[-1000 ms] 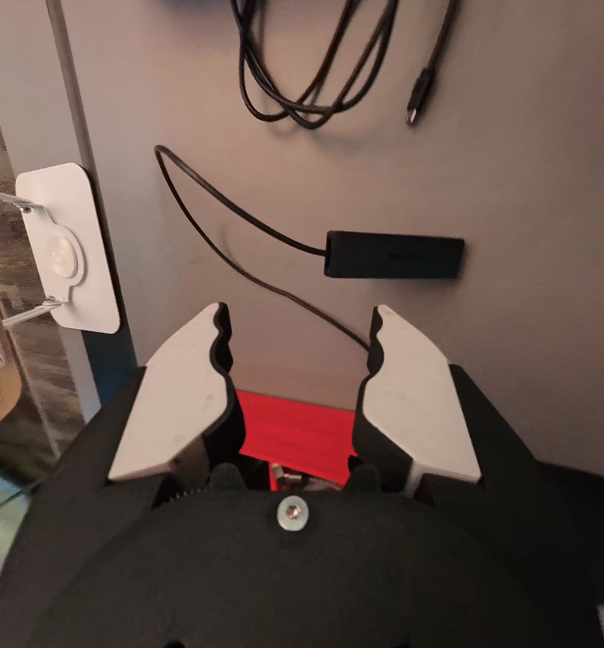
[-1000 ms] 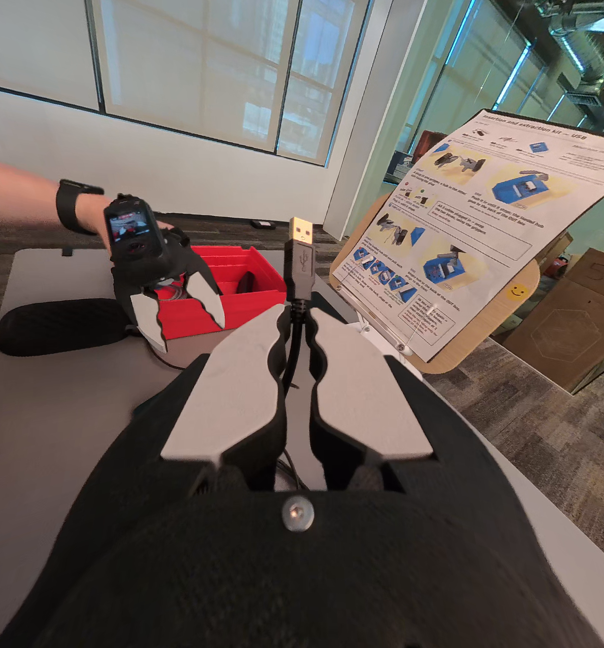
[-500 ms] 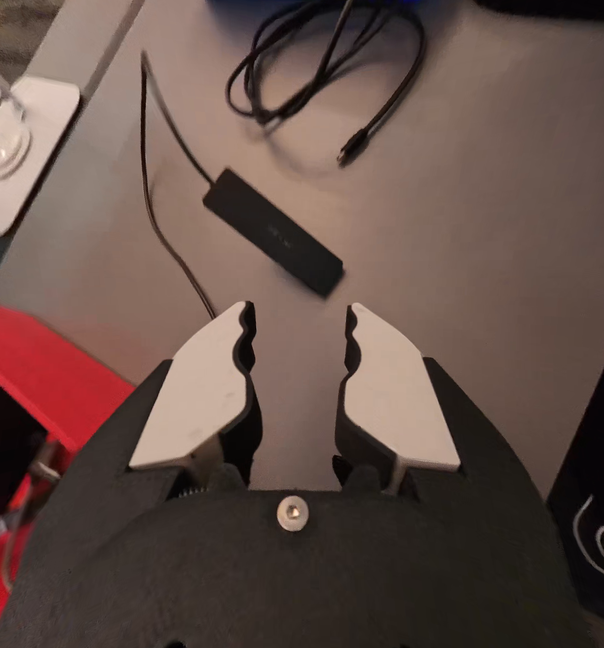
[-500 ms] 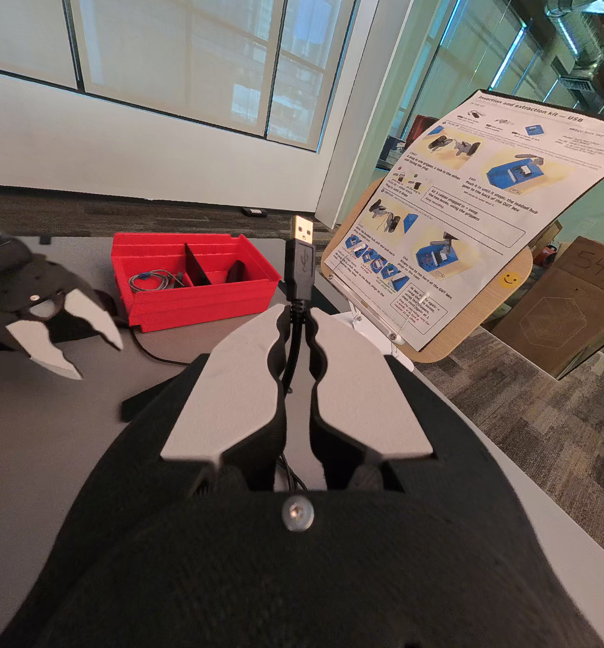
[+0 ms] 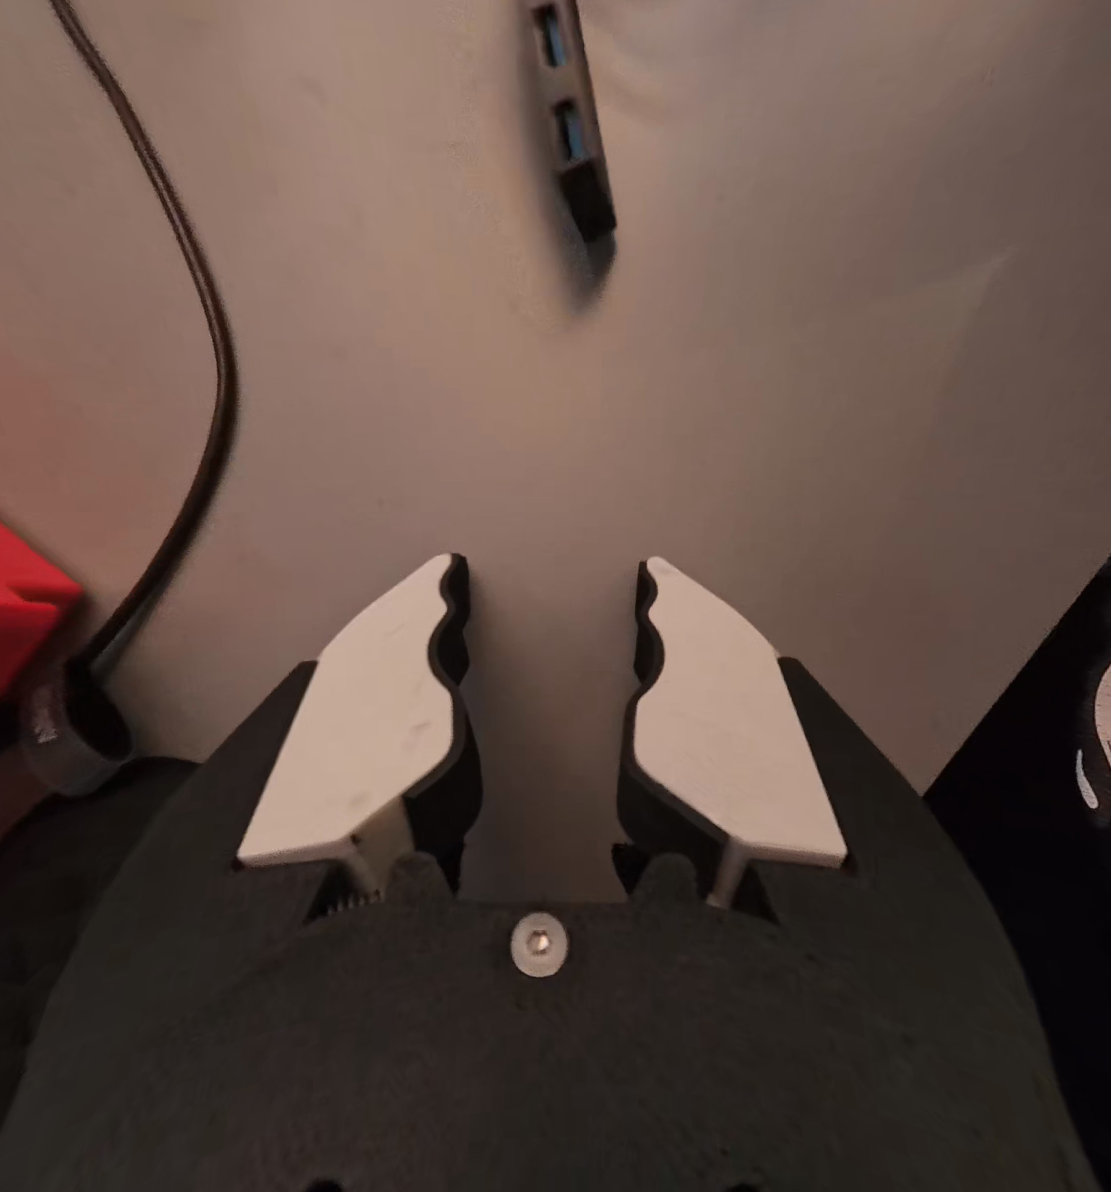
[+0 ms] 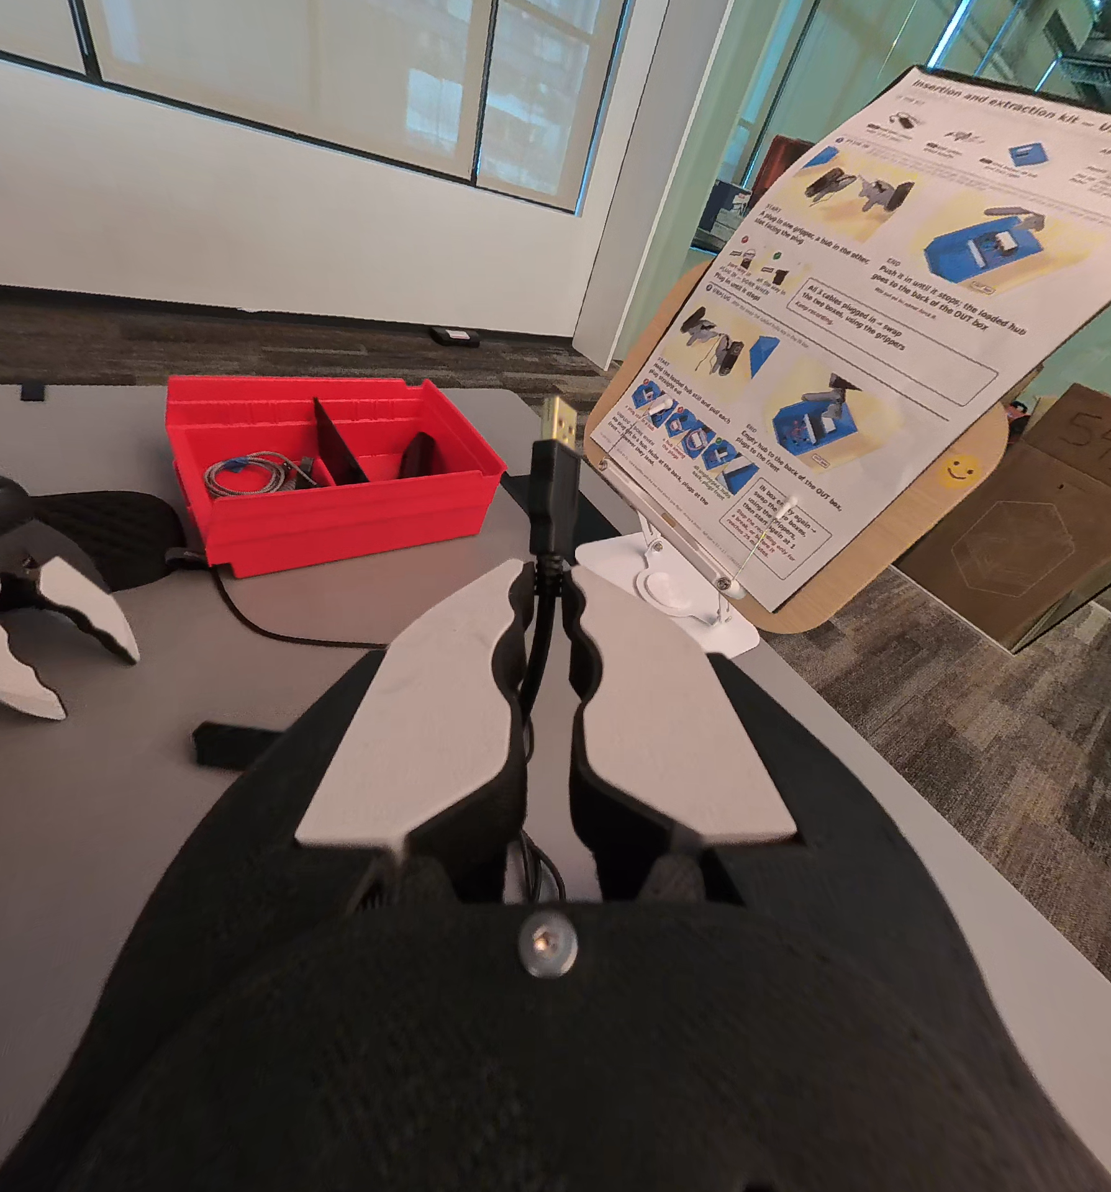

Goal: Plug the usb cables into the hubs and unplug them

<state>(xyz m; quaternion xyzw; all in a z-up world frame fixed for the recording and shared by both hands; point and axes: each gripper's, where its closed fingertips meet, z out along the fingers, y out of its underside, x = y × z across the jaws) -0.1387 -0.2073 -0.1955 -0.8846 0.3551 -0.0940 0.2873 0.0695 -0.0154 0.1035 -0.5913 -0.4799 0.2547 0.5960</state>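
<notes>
Black moulded plastic forms the body of the right claw [image 6: 549,584], and its white-faced fingers [image 6: 436,703] are clamped on the thin black lead just below a USB plug [image 6: 554,500]. That plug is held upright above the fingertips, its metal tip pointing up and away, and the rest of its cable is seen dropping between the fingers toward the body. Beyond it on the grey desk [image 6: 88,871] a red tray [image 6: 327,464] is set, divided into compartments: a coiled grey cable [image 6: 249,476] is seen in the left one and a dark object, too shadowed to be identified, in the right one. A printed instruction sheet [image 6: 862,309] is propped on a white stand at the desk's right edge. At the far left of the right wrist view the left claw [image 6: 43,651] is seen above the desk, its fingers spread. Near it a small black block [image 6: 227,742] lies flat on the desk; it cannot be told whether this is the hub.

In the left wrist view the left claw [image 5: 552,580] is shown with its fingers apart and nothing between them, pointed down at the desk [image 5: 798,387]. A slim hub [image 5: 578,142] lies ahead of the fingertips, well apart from them, with two ports visible along its side. A black cable [image 5: 204,322] curves down the left side, close to a corner of the red tray [image 5: 4,593].
</notes>
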